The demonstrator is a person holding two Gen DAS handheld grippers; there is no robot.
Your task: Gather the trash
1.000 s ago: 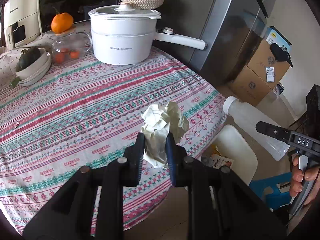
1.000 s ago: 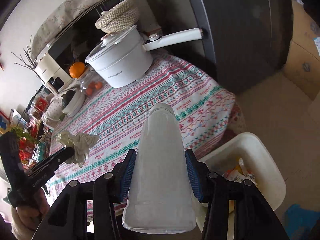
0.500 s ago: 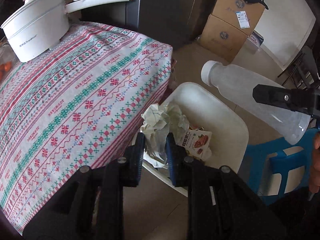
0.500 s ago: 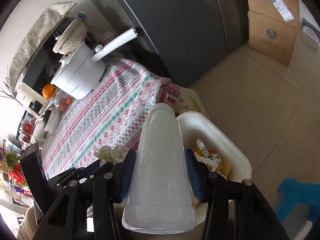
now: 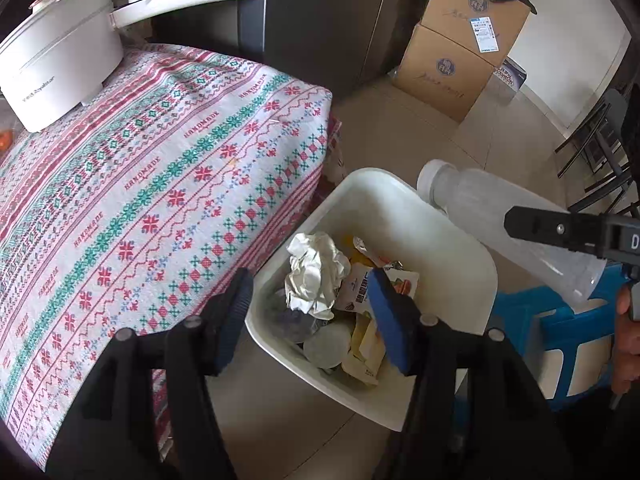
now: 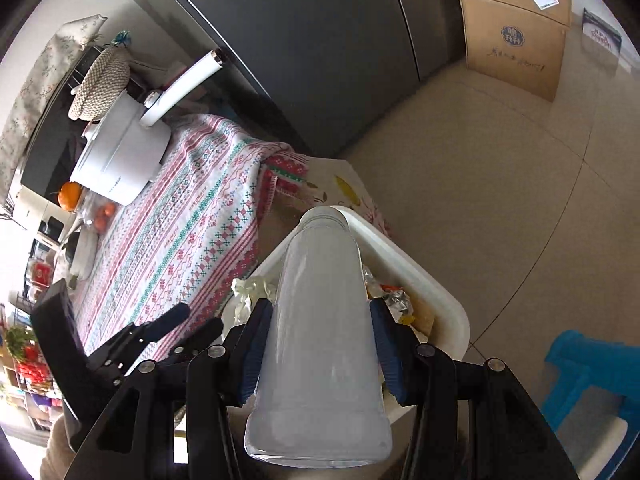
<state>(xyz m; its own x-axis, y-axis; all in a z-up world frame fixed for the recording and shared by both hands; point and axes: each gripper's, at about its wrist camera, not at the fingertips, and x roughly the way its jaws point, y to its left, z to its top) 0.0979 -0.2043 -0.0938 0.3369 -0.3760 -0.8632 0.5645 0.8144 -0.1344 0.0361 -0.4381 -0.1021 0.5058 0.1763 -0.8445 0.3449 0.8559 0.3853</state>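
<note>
White plastic bin (image 5: 452, 276) sits on the floor at the tablecloth (image 5: 140, 184) corner, part full of wrappers. Left gripper (image 5: 312, 304) hangs over it, jaws opening, pads clear of the crumpled paper wad (image 5: 314, 276), which lies on top of the trash at the bin's 9 o'clock side. Right gripper (image 6: 318, 344) is clamped on the clear empty bottle (image 6: 320, 320), neck pointing to 12 o'clock over the bin's rim. White pot (image 5: 56, 68) on the table at 10 o'clock.
</note>
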